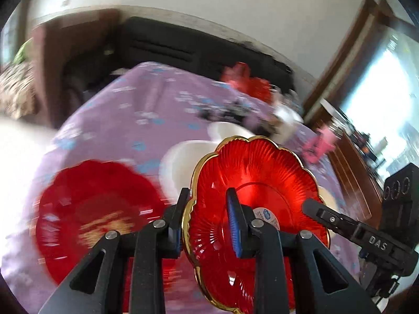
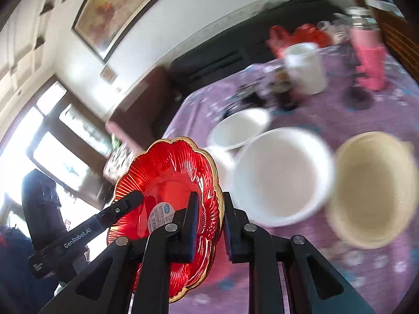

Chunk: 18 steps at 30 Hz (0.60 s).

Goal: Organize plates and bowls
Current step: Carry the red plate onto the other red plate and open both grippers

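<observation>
2 grippers gripped 1 red plate (image 1: 258,183) between them: my left gripper (image 1: 207,225) had its jaws clamped on one rim and my right gripper (image 2: 209,219) on the opposite rim. I held it tilted above the purple-clothed bench (image 2: 379,112), with another red plate (image 1: 91,204), 2 white bowls (image 2: 282,175) and a cream bowl (image 2: 371,191) resting below.

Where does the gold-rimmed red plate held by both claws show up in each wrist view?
Left wrist: the gold-rimmed red plate fills the lower centre-right, its left rim pinched in the left claw.
Right wrist: the same plate sits lower centre-left, its right rim pinched in the right claw.
Shared landmark: the round sticker at the plate's middle.
</observation>
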Motion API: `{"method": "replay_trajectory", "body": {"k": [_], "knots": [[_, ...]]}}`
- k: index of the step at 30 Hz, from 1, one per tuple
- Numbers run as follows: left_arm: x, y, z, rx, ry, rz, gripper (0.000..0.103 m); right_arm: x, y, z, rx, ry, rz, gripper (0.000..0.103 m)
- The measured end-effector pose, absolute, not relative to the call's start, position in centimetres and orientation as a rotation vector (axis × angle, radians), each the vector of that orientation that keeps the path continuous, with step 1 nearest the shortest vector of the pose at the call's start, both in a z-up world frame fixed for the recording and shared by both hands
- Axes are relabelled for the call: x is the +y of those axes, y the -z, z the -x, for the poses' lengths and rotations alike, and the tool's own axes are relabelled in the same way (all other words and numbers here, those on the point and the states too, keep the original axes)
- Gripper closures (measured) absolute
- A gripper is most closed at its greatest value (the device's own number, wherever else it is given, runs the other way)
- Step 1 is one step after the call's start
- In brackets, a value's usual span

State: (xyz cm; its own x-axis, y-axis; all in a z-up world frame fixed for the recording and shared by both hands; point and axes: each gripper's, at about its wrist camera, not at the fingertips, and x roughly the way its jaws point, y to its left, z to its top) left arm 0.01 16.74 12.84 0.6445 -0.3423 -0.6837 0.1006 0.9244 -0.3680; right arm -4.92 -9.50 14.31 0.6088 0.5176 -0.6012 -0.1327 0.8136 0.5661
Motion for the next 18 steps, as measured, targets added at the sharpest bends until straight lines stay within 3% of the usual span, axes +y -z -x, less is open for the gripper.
{"method": "replay_trajectory", "body": {"k": [8,18], "knots": [[26.8,-8.7,1.1,0.872,0.081,0.390,0.078,2.3,-10.6,2.1,0.952,-0.506,-0.404,0.084],[29.9,-4.6,-0.3,0.940,-0.004,0.364,0.077,7.7,-5.1,-0.7,1.067,-0.476,-0.302,0.084]]}}
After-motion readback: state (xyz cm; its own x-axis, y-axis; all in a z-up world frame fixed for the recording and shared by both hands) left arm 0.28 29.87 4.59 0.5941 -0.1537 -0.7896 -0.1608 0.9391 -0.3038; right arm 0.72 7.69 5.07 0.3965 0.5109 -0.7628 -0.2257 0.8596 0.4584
